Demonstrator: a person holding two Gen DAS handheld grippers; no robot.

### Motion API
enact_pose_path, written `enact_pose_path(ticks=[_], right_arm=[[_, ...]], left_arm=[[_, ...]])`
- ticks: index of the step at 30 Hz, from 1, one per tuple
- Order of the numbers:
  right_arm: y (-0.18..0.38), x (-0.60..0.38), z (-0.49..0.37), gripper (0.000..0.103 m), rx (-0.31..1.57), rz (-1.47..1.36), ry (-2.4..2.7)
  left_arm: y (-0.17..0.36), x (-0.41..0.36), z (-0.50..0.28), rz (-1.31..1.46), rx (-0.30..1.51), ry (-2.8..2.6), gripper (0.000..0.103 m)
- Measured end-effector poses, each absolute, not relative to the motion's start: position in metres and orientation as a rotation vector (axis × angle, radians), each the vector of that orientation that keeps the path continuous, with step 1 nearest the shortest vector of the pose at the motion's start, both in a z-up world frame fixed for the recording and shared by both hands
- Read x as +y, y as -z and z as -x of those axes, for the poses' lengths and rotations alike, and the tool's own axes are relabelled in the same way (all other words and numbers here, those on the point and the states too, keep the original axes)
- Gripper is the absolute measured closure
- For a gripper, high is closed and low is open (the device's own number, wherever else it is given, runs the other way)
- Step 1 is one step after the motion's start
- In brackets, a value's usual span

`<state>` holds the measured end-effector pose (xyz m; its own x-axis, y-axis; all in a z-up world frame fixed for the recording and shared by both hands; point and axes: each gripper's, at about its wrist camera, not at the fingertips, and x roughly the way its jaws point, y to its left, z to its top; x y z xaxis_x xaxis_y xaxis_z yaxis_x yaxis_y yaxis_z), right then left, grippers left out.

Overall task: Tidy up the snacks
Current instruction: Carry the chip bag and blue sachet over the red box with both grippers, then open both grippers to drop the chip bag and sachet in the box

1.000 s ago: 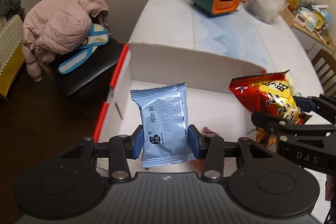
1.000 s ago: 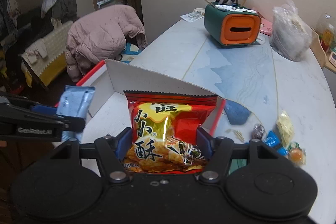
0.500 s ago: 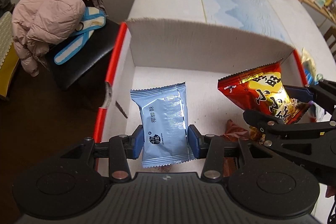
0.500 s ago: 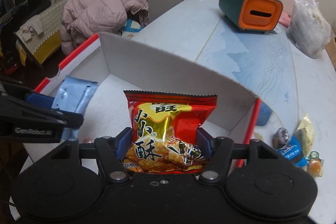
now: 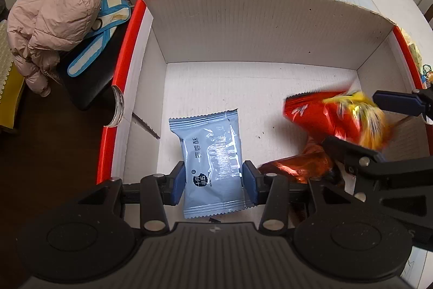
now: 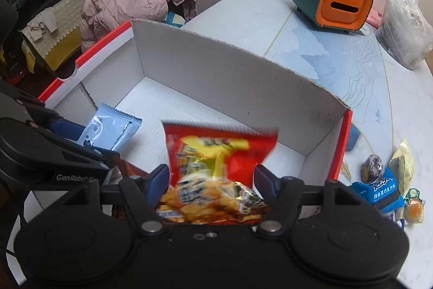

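A white cardboard box (image 5: 243, 26) with red edges stands open on the table. My left gripper (image 5: 213, 178) is shut on a pale blue snack packet (image 5: 211, 153) and holds it low over the box floor. My right gripper (image 6: 212, 178) hangs inside the box's right half. Its jaws are opening, and the red and yellow snack bag (image 6: 216, 153) between them is blurred and slipping down, free of the pads. An orange-brown wrapper (image 5: 295, 164) lies on the box floor between the two grippers. The right wrist view also shows the blue packet (image 6: 111, 129) in the left gripper (image 6: 86, 140).
Several loose snacks (image 6: 387, 191) lie on the table to the right of the box. A green and orange holder (image 6: 330, 4) and a plastic bag (image 6: 406, 26) stand farther back. A pink jacket (image 5: 59, 18) lies over a chair left of the table.
Both grippers have sunk into the box. The right jaws have widened and the red bag, held still before, now blurs and drops. The blue packet stays gripped.
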<state>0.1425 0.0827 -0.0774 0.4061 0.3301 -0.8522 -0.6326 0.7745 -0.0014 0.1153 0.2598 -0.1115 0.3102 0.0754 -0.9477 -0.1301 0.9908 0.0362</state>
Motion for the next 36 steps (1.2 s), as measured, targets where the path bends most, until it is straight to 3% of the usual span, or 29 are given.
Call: enact_pose_path(ticks=[3, 10, 14, 24, 27, 31, 34, 36], right_arm=[[0.076, 0.081, -0.14, 0.021, 0.963, 0.345, -0.623], [0.066, 0.073, -0.133, 0.018, 0.938, 0.335, -0.629], [0.057, 0.067, -0.127, 0.016, 0.922, 0.31, -0.633], [0.023, 0.047, -0.108, 0.013, 0.841, 0.252, -0.645], [0.015, 0.038, -0.103, 0.013, 0.821, 0.238, -0.646], [0.008, 0.026, -0.096, 0.012, 0.789, 0.237, -0.638], [0.0, 0.012, -0.089, 0.004, 0.765, 0.218, -0.637], [-0.005, 0.003, -0.085, 0.003, 0.748, 0.211, -0.641]], left_arm=[[0.11, 0.261, -0.114, 0.065, 1.252, -0.136, 0.058], [0.102, 0.264, -0.105, 0.098, 1.216, -0.13, 0.056], [0.092, 0.263, -0.097, 0.11, 1.18, -0.119, 0.048], [0.056, 0.249, -0.071, 0.104, 1.054, -0.09, 0.047], [0.043, 0.241, -0.061, 0.095, 0.998, -0.067, 0.038], [0.03, 0.228, -0.054, 0.097, 0.957, -0.037, 0.037], [0.024, 0.217, -0.052, 0.099, 0.94, -0.013, 0.037], [0.02, 0.209, -0.05, 0.099, 0.93, 0.001, 0.037]])
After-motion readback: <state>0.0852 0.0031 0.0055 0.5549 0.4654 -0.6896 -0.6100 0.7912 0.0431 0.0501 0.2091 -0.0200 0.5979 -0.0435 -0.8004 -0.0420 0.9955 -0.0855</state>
